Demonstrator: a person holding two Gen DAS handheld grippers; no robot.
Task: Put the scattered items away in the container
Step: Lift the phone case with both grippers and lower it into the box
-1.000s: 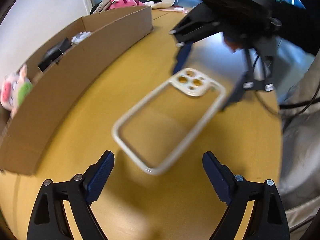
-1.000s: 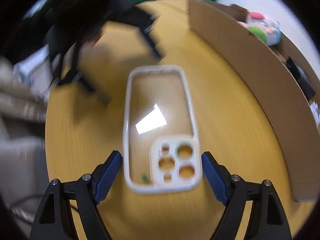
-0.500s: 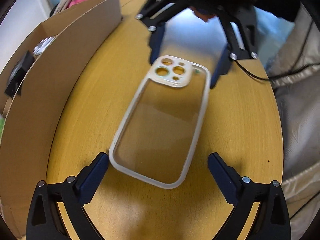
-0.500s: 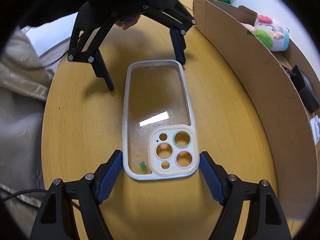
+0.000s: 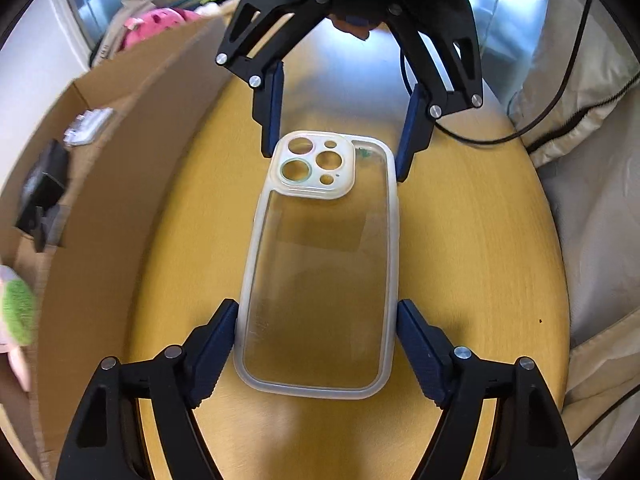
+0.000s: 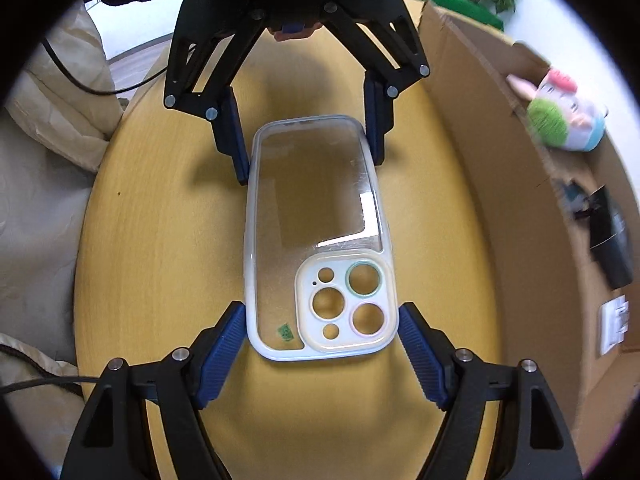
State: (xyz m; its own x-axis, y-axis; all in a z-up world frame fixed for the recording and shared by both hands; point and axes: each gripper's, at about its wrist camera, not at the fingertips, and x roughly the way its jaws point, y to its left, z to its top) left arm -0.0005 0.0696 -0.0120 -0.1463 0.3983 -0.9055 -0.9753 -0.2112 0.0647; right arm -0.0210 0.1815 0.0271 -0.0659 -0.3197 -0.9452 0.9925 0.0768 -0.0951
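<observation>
Both grippers now straddle the clear phone case on the wood table, vs angled and loose 1 s ago. Left gripper closing, pads at case's plain end; right gripper pads touching camera end, grasping it. Two-handed lift toward cardboard box likely next.

Both grippers: black skeletal frames, silver screws, ribbed blue pads; perhaps a dark sleeve behind.
</observation>
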